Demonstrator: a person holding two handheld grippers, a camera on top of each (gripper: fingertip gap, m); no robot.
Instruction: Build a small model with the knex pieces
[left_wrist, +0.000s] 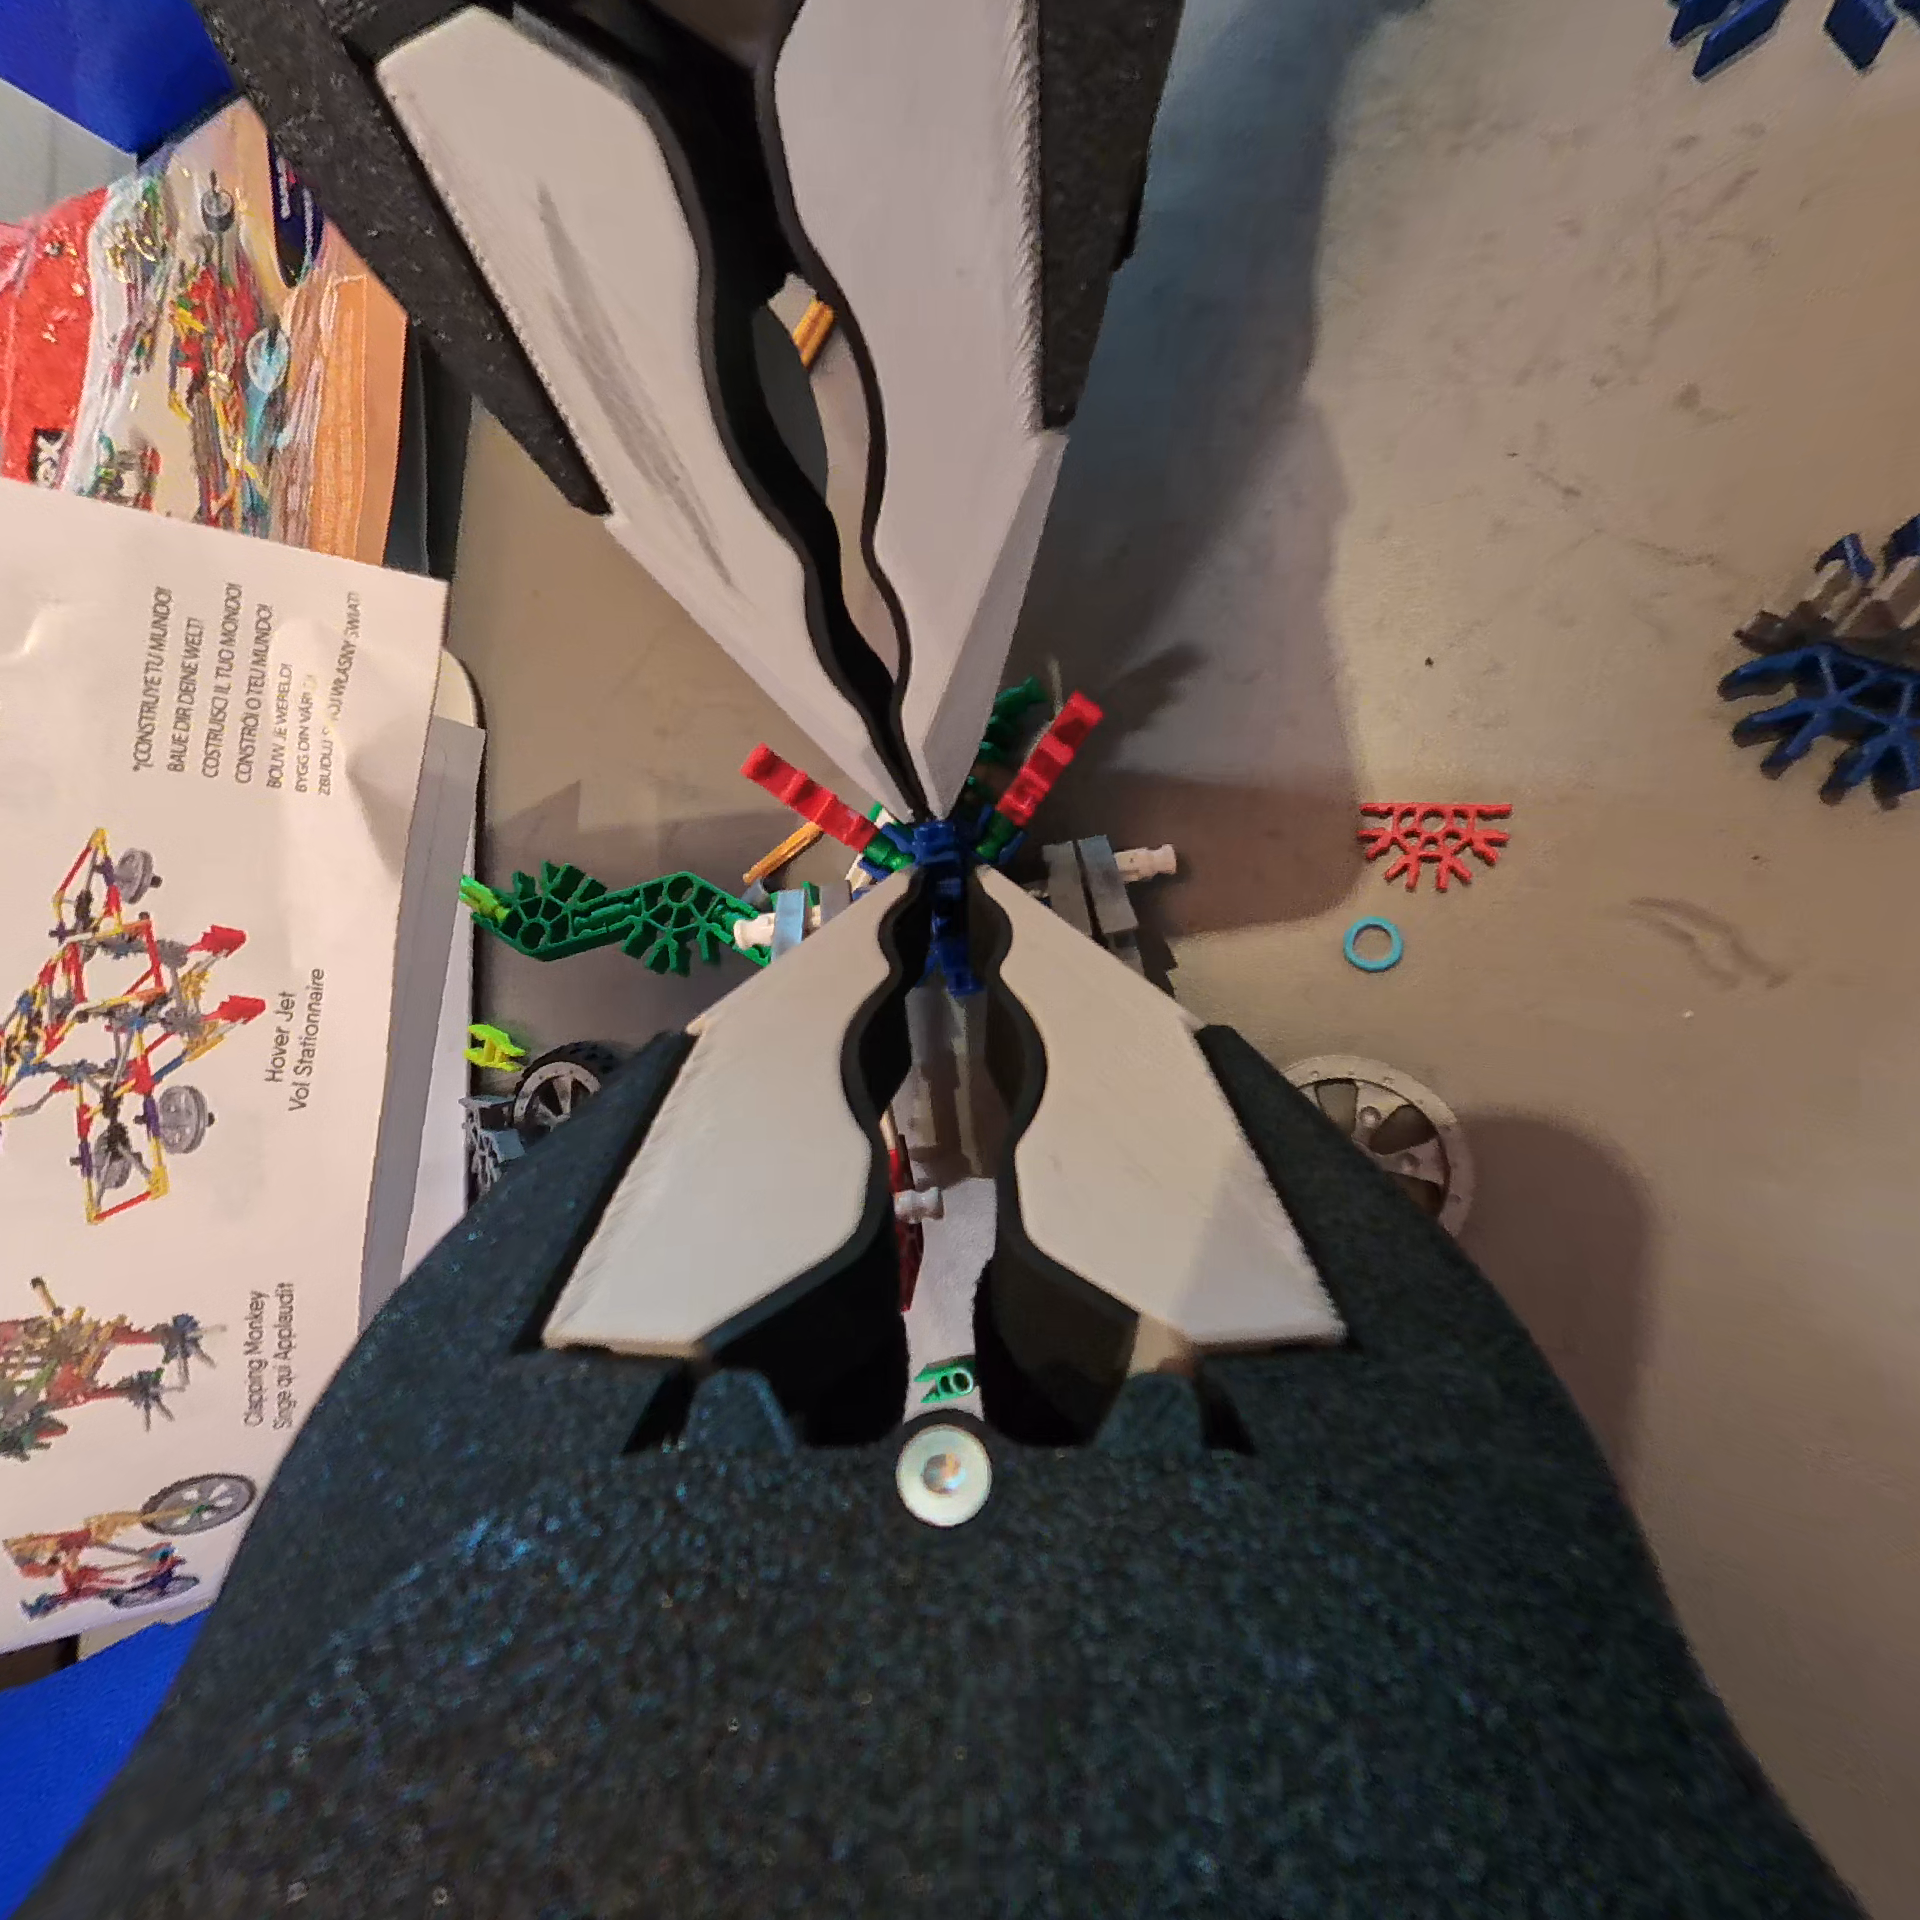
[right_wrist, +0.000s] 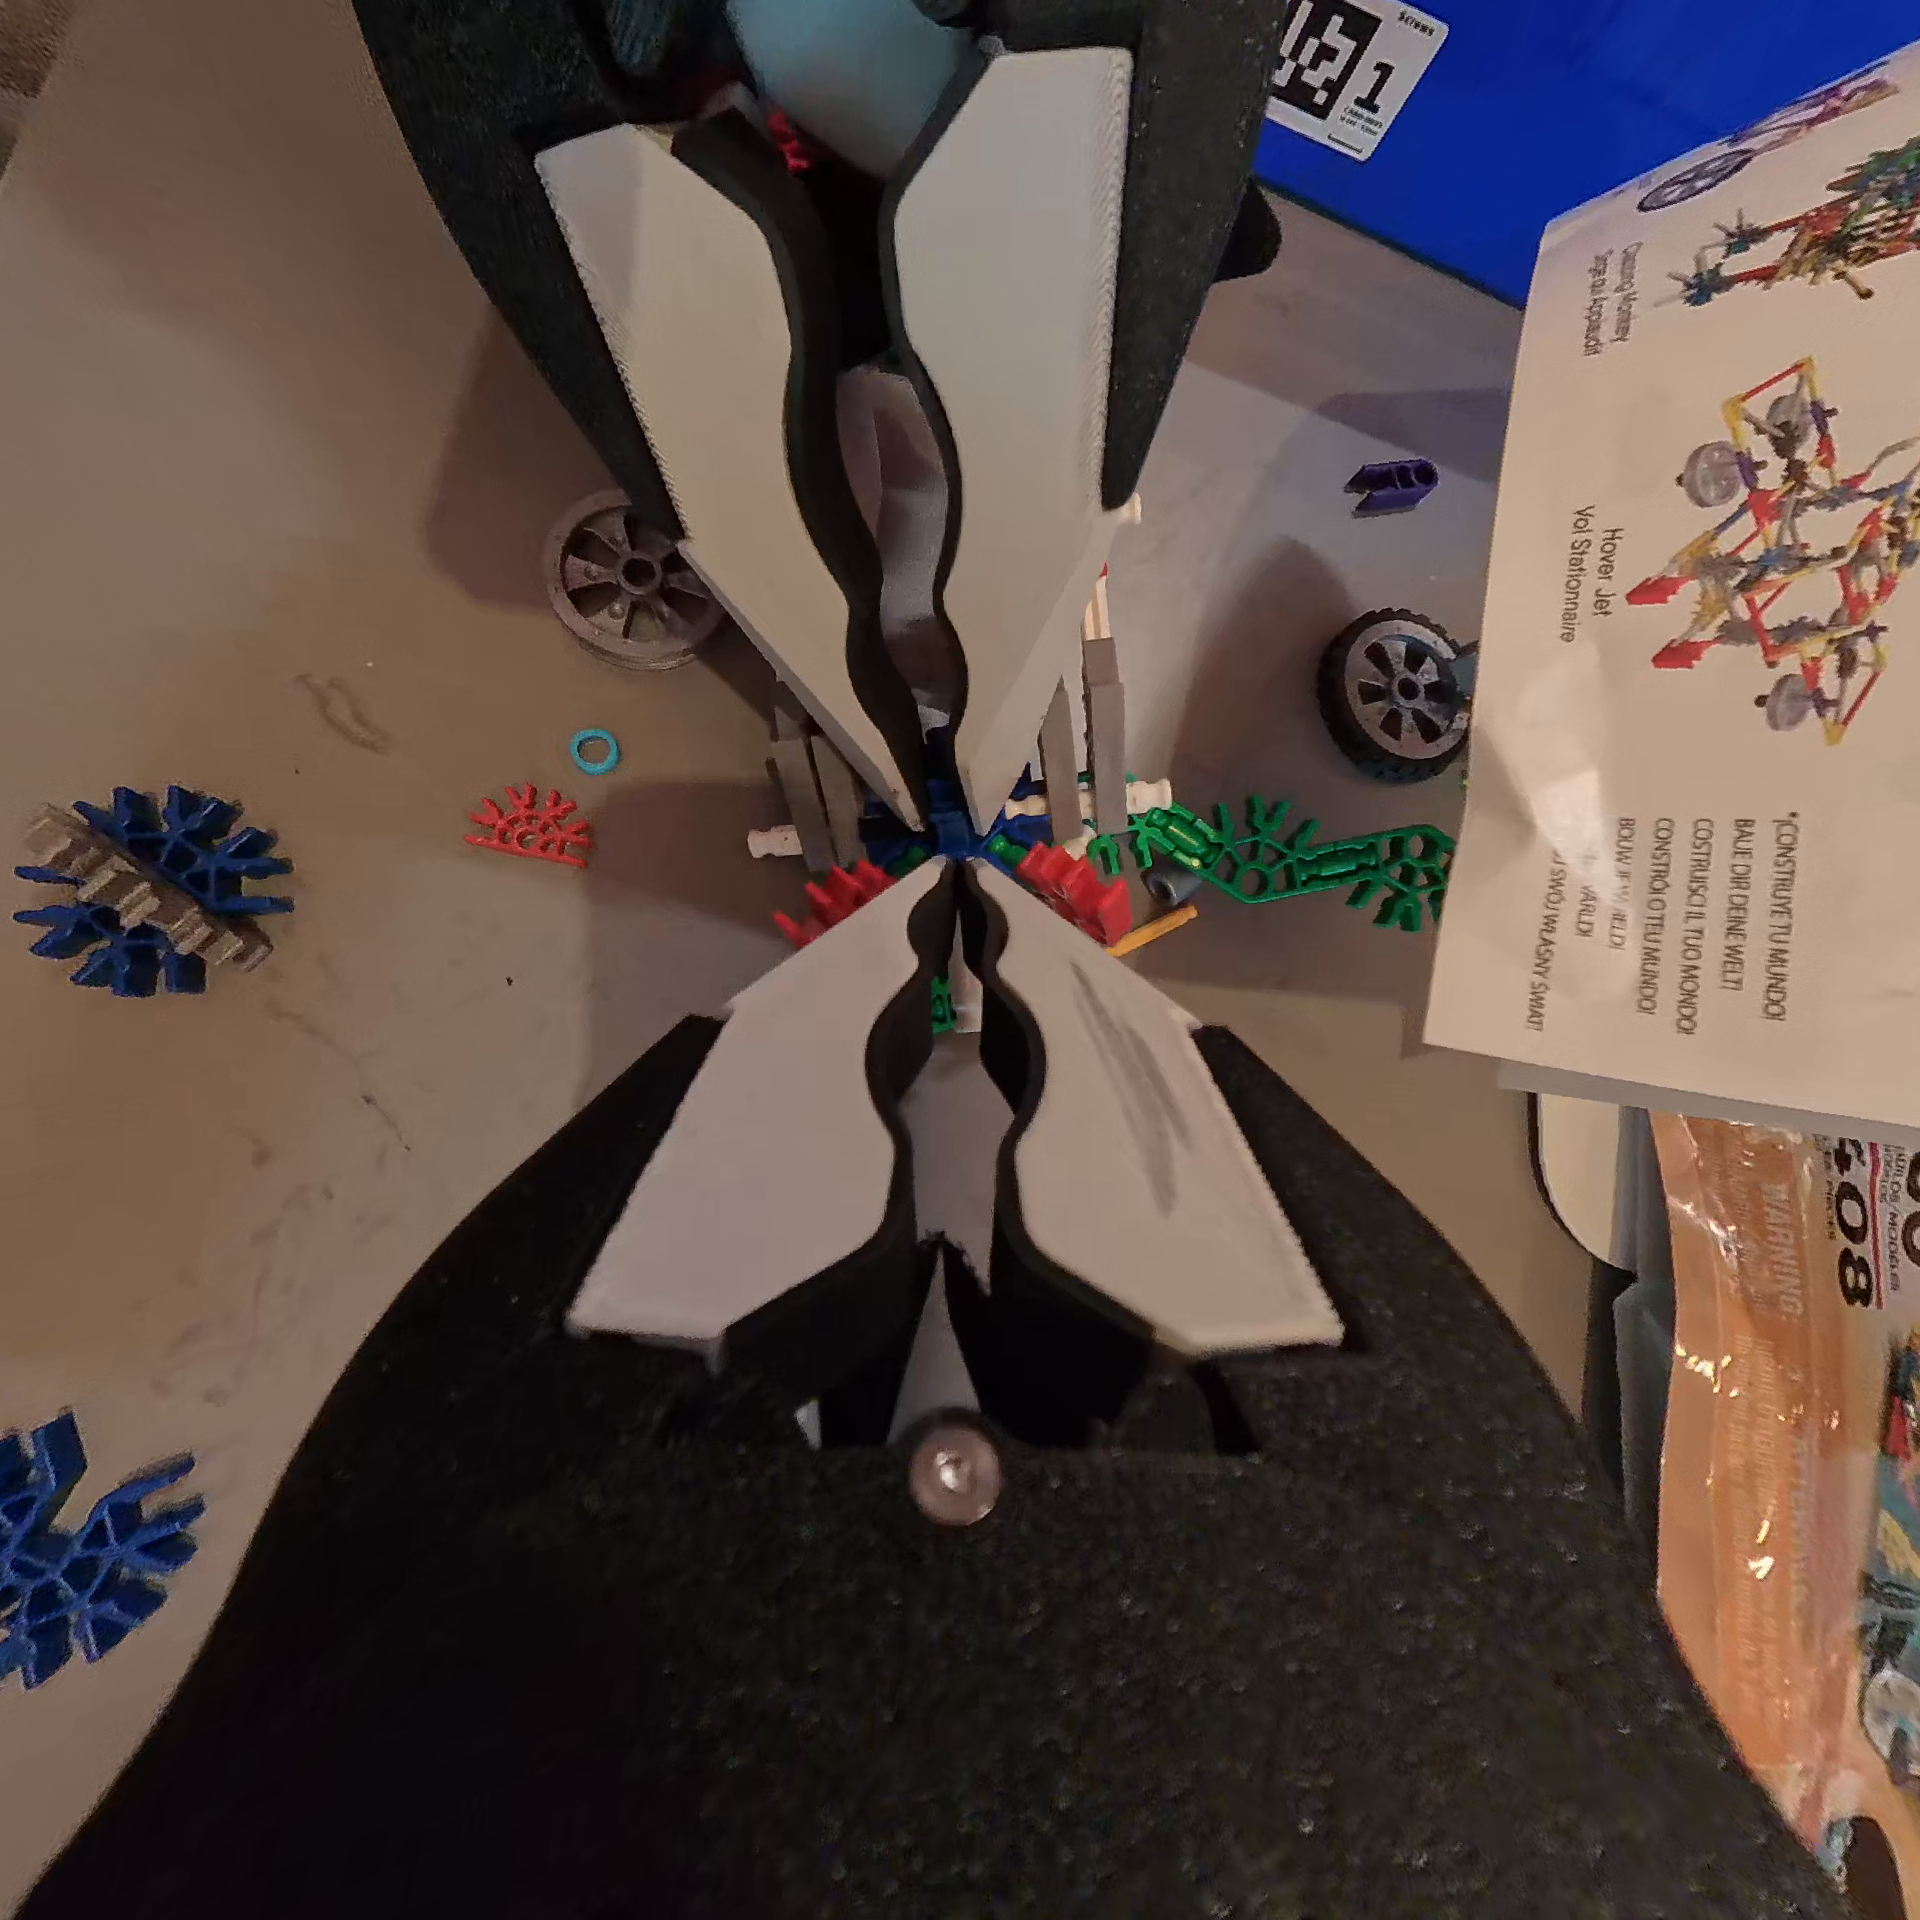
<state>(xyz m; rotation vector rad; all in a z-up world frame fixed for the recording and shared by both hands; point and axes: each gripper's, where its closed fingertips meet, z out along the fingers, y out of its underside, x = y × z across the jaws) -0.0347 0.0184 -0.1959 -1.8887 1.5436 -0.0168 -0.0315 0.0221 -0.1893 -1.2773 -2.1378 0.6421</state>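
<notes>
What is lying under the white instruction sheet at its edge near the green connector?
Under the instruction sheet a grey panel edge shows, and the tyred wheel slips partly beneath it. The green connector ends at its edge. Anything farther under is covered.

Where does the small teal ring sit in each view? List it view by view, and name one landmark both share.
Left wrist view: teal ring lies right of centre on the table, just below the red fan-shaped connector.
Right wrist view: teal ring lies left of centre, just above the same red connector.
Shared landmark: that red connector.
</notes>
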